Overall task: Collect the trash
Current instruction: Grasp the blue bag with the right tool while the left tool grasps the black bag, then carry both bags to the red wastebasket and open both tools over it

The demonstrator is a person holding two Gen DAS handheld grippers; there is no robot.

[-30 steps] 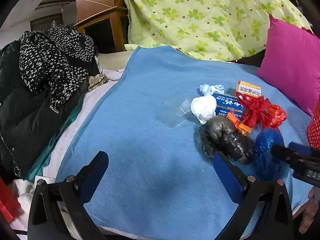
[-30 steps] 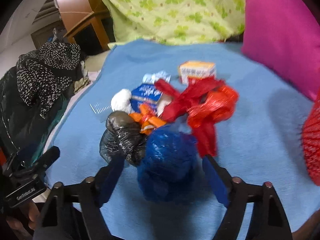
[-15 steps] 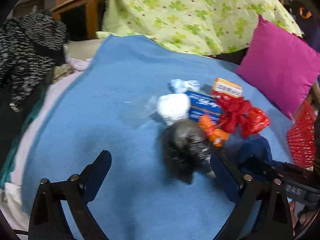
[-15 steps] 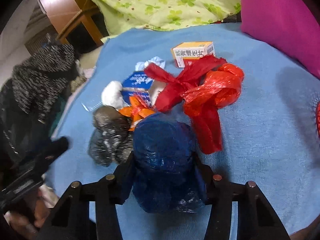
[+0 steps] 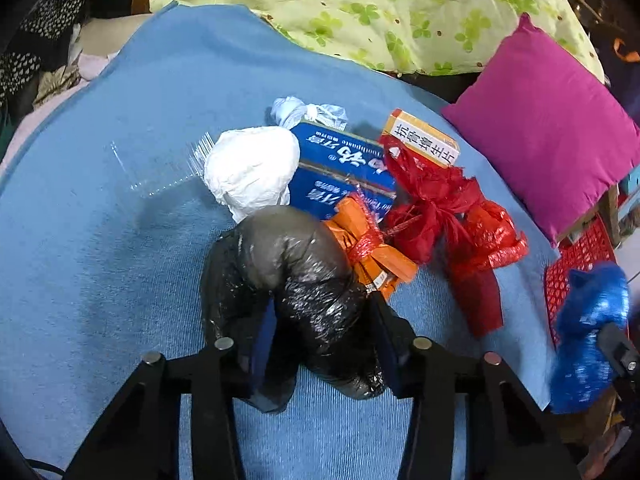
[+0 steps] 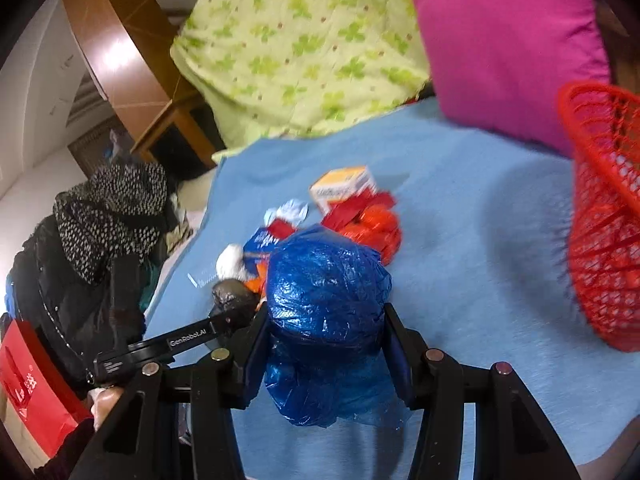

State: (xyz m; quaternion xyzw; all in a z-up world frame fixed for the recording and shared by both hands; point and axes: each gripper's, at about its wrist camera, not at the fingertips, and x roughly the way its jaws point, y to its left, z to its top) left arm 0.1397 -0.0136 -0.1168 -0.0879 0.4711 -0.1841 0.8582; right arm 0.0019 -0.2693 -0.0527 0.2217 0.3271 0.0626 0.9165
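Lower centre of the left wrist view: left gripper (image 5: 322, 344) jaws closing around a crumpled black plastic bag bundle (image 5: 296, 280) lying on the blue blanket (image 5: 120, 260); pads look to be pressing its sides. Just above it sit a white plastic bundle (image 5: 252, 172), a blue carton (image 5: 340, 172), and a red plastic bag (image 5: 452, 216). Lower centre of the right wrist view: right gripper (image 6: 324, 356) clenched on a blue plastic bag bundle (image 6: 326, 292), lifted off the blanket. Red mesh basket (image 6: 600, 216) at right edge.
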